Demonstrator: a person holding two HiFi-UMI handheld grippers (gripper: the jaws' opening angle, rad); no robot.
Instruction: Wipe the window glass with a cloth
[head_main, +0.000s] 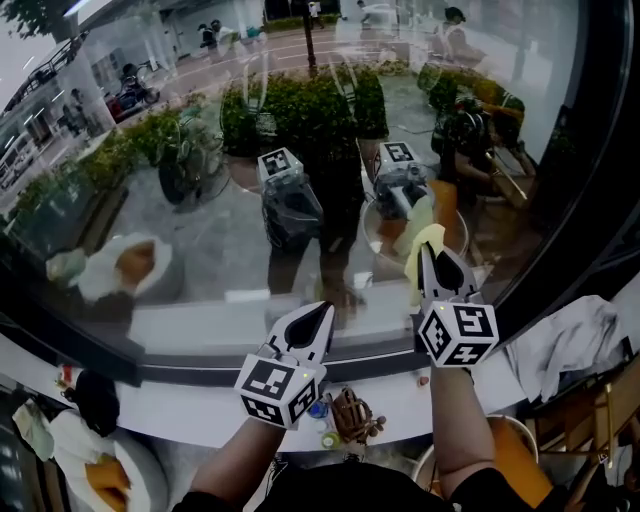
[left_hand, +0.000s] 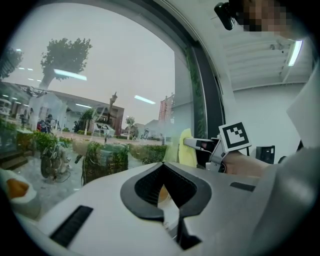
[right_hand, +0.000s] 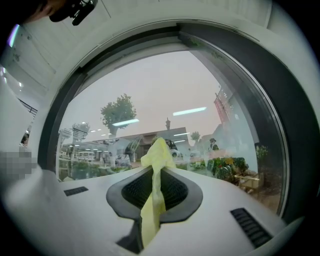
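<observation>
The window glass (head_main: 200, 150) fills the head view and mirrors both grippers. My right gripper (head_main: 432, 258) is raised close to the pane and shut on a yellow cloth (head_main: 421, 248), whose free end sticks up past the tips. In the right gripper view the cloth (right_hand: 156, 155) runs between the jaws of that gripper (right_hand: 155, 171), with the glass (right_hand: 150, 90) just ahead. My left gripper (head_main: 314, 322) is lower and left of it, shut with nothing in it. The left gripper view shows its closed tips (left_hand: 163, 166) and, to the right, the cloth (left_hand: 186, 147) against the glass (left_hand: 100, 75).
A white sill (head_main: 180, 400) runs below the pane, with small objects (head_main: 350, 415) on it. A dark window frame (head_main: 570, 200) curves down the right side. A white cloth (head_main: 570, 345) lies at the right, and a plate with food (head_main: 100, 470) at the lower left.
</observation>
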